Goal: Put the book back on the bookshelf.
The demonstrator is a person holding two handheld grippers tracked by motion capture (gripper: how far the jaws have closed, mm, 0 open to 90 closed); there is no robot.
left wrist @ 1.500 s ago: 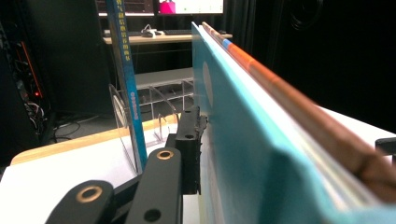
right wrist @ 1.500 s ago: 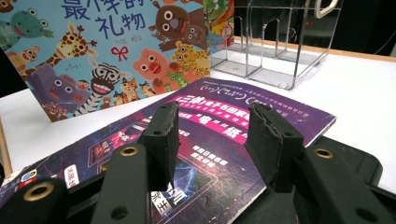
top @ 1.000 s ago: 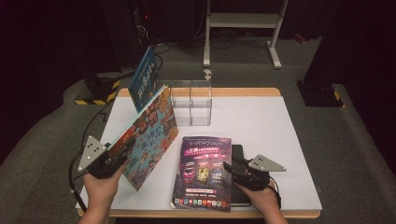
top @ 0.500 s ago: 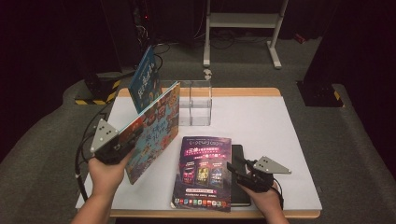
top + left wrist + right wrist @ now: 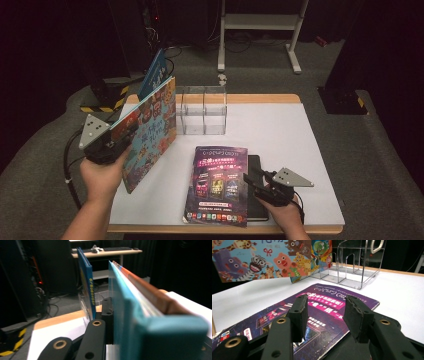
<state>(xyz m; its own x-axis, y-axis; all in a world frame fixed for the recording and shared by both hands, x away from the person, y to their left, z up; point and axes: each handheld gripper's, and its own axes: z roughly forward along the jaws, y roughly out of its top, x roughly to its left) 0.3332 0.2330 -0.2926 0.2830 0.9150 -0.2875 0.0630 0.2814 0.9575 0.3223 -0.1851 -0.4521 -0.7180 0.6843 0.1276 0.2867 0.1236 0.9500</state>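
Since a second ago, our left tongs point(image 5: 116, 141) have lifted the picture book point(image 5: 150, 131) clamped in them; its long edge now aims at the clear rack point(image 5: 202, 111) just ahead. Right tongs point(image 5: 324, 315) rest half open.

A dark room with grey carpet point(image 5: 380, 150), black curtains and a white metal stand point(image 5: 260, 30) behind the table.

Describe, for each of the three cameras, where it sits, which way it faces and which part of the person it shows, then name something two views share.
High view: above the table's near edge, looking forward and down; both forearms show.
Left gripper view: on the left hand-held gripper, looking along the picture book's edge; black jaws show.
Right gripper view: on the right hand-held gripper, facing the purple magazine; open jaws show.
Shared: the clear organiser.
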